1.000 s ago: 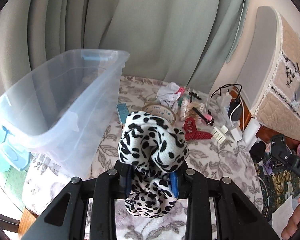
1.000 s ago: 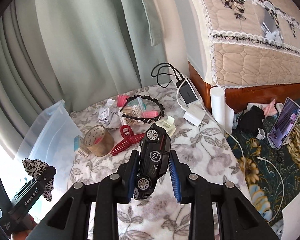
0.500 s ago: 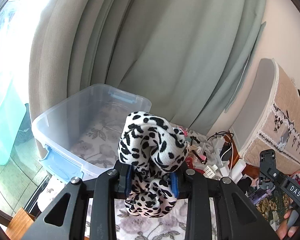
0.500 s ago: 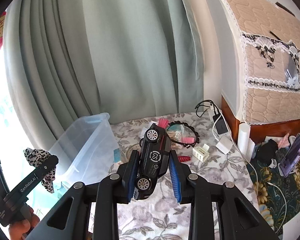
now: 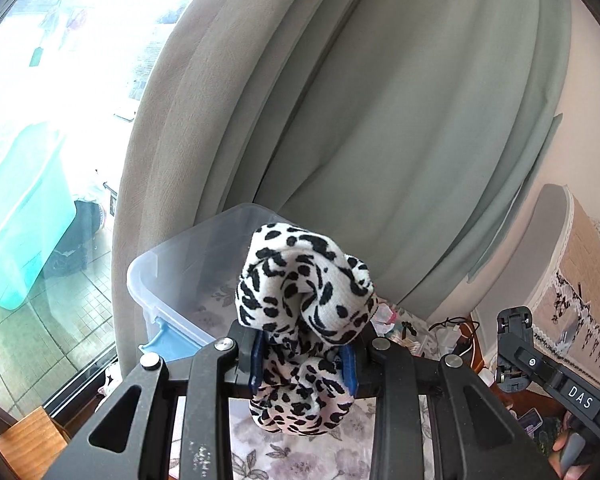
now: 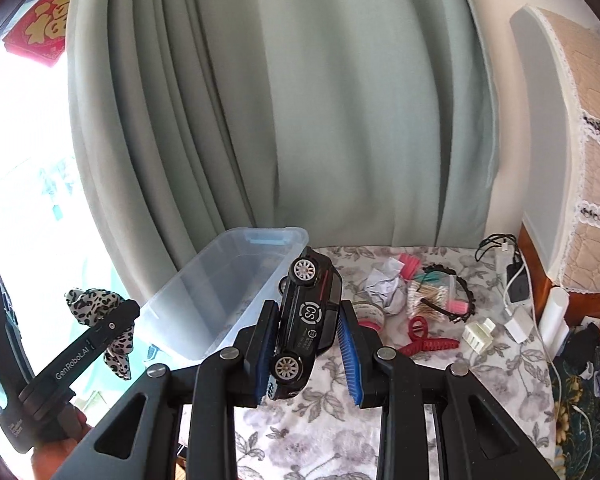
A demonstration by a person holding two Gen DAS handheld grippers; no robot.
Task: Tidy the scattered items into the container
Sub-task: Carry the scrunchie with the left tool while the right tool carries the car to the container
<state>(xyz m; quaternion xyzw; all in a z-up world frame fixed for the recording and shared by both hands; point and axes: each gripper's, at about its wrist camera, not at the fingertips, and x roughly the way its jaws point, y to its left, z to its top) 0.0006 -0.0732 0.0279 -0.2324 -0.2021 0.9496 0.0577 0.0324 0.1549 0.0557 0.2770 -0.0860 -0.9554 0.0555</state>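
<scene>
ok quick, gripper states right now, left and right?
Left gripper: shut on the leopard-print scrunchie.
Right gripper: shut on the black toy car.

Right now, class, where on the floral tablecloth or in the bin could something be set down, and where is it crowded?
Free: the clear plastic bin, with no items showing inside, and the floral tablecloth nearest the camera, before the red hair claw. Crowded: the far end, around the crumpled paper, headband and chargers.
</scene>
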